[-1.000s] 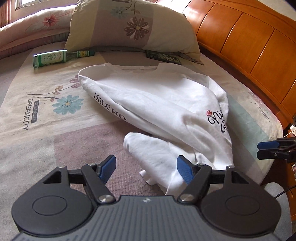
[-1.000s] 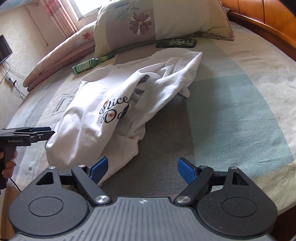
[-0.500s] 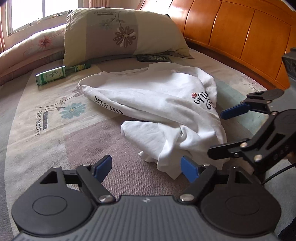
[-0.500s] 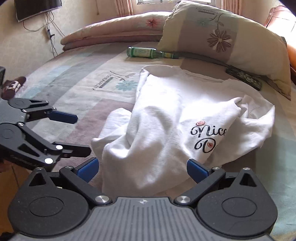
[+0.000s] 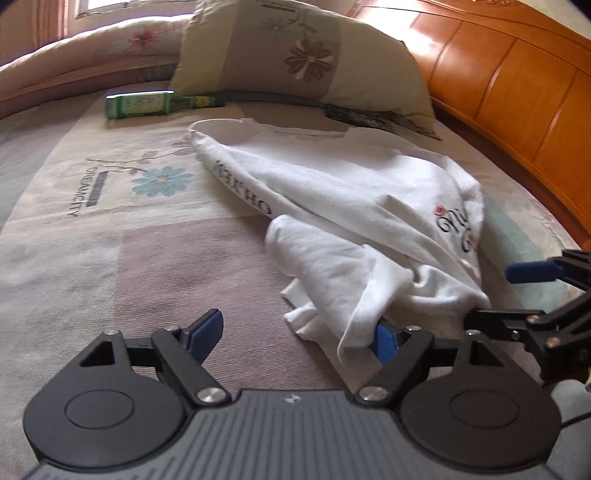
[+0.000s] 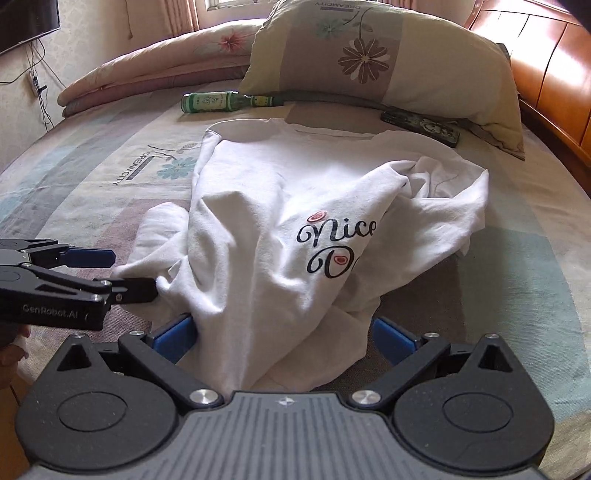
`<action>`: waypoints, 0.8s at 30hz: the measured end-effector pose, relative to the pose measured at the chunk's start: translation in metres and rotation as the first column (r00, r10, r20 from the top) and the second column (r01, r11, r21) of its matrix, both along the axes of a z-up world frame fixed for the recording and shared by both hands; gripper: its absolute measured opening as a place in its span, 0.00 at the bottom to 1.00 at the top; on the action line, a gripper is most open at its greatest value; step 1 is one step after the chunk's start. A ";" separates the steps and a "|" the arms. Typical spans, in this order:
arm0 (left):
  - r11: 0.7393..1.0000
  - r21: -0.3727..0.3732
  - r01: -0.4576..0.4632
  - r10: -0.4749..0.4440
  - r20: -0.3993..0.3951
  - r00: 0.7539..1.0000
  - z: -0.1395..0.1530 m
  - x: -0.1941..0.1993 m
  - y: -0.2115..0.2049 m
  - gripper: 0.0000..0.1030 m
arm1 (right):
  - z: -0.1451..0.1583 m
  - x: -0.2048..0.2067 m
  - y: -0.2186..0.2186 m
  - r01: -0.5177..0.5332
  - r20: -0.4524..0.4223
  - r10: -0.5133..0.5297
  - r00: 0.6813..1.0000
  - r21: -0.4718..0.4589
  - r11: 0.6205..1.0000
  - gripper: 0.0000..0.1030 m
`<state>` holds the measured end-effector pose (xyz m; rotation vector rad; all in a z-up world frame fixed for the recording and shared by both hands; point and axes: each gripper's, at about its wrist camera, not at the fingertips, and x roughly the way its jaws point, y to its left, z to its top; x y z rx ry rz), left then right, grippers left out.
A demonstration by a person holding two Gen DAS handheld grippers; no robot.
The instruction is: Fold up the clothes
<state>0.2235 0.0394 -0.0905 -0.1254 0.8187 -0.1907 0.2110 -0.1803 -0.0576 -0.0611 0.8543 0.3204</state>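
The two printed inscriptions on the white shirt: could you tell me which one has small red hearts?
The cursive "Nice" print on the white shirt; the block-letter print along the folded edge is plain black.

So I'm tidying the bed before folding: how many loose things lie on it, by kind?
White shirt: 1
Green bottle: 1
Pillow: 1
Dark phone-like case: 1
Rolled quilt: 1
Total: 5

Daylight from rear window (image 6: 218, 3); fisheye-warped edges, slight blur.
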 end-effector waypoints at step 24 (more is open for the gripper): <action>0.915 0.080 -0.395 0.388 0.087 0.917 0.013 -0.003 0.094 0.79 | 0.026 -0.017 -0.002 0.021 0.117 -0.021 0.993 -0.001 1.000 1.00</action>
